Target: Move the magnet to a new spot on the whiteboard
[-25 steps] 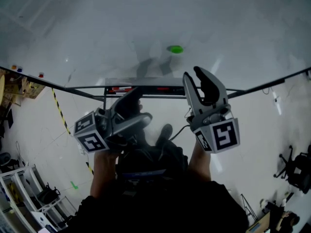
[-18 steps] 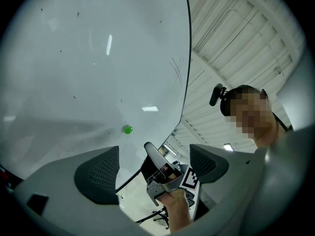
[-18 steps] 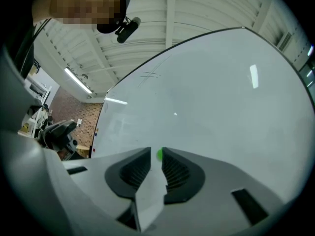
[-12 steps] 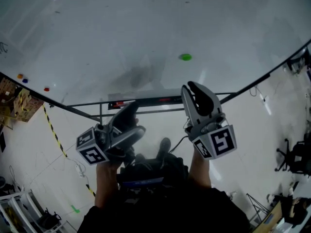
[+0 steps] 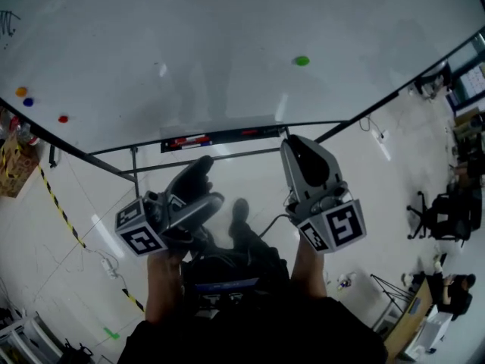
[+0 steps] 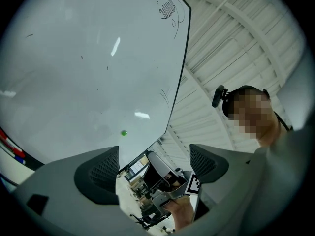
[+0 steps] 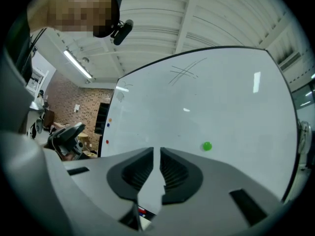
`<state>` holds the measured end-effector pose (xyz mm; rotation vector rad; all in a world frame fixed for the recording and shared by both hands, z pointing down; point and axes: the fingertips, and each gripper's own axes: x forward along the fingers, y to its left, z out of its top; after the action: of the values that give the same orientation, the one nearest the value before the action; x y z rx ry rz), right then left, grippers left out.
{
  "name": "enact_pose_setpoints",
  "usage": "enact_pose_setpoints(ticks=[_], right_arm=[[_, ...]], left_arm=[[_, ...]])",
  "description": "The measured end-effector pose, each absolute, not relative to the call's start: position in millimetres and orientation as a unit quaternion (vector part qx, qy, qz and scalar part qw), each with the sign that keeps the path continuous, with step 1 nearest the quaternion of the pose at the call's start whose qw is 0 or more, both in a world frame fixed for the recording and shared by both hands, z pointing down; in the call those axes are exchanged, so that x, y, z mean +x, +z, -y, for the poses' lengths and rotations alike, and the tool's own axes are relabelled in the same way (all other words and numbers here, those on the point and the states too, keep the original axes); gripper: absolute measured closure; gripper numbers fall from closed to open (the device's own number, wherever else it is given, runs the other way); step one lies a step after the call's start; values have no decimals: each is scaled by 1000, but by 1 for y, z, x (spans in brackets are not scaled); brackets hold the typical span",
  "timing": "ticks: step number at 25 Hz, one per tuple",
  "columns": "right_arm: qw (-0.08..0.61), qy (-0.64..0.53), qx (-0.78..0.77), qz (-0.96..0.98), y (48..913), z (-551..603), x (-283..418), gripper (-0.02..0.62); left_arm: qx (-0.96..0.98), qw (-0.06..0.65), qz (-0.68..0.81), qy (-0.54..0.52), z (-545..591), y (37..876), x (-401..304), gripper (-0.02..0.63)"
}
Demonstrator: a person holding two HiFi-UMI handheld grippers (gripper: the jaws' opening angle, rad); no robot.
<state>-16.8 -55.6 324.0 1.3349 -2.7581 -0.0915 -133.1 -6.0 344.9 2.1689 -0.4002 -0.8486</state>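
Observation:
A small green magnet (image 5: 301, 61) sticks to the whiteboard (image 5: 189, 44), above and well ahead of both grippers. My right gripper (image 5: 299, 152) points up at the board below the magnet; its jaws are closing, with only a narrow slit left and nothing between them. The right gripper view shows the magnet (image 7: 206, 146) to the right of the gripper (image 7: 156, 154), on the board beyond it. My left gripper (image 5: 198, 179) is held lower left, tilted right. In the left gripper view its jaws stand wide and bare, with the magnet (image 6: 123, 132) far off.
Red (image 5: 63, 118), blue (image 5: 28, 101) and orange (image 5: 21, 92) magnets sit near the board's left edge. A marker tray (image 5: 189, 139) runs under the board. An office chair (image 5: 436, 214) stands at the right, and yellow-black tape (image 5: 61, 211) marks the floor at the left.
The right gripper's jaws have drawn together. The board and green magnet have slid up and right in the head view. Both grippers sit a little lower under the tray.

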Motion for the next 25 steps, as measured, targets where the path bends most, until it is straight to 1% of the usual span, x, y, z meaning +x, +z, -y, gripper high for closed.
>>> enact_pose_setpoints(ticks=[5, 13, 17, 25], right_arm=[[53, -35, 454, 889, 316, 28, -12, 551], [28, -55, 427, 902, 300, 12, -3, 565], [6, -52, 426, 903, 294, 7, 32, 565], [-42, -14, 428, 903, 299, -1, 127, 565]], left_arm=[[849, 388, 128, -335, -14, 339, -128, 164], [861, 357, 133, -337, -28, 321, -110, 164], [869, 349, 134, -324, -30, 314, -73, 165], [879, 361, 139, -277, -41, 310, 21, 164]])
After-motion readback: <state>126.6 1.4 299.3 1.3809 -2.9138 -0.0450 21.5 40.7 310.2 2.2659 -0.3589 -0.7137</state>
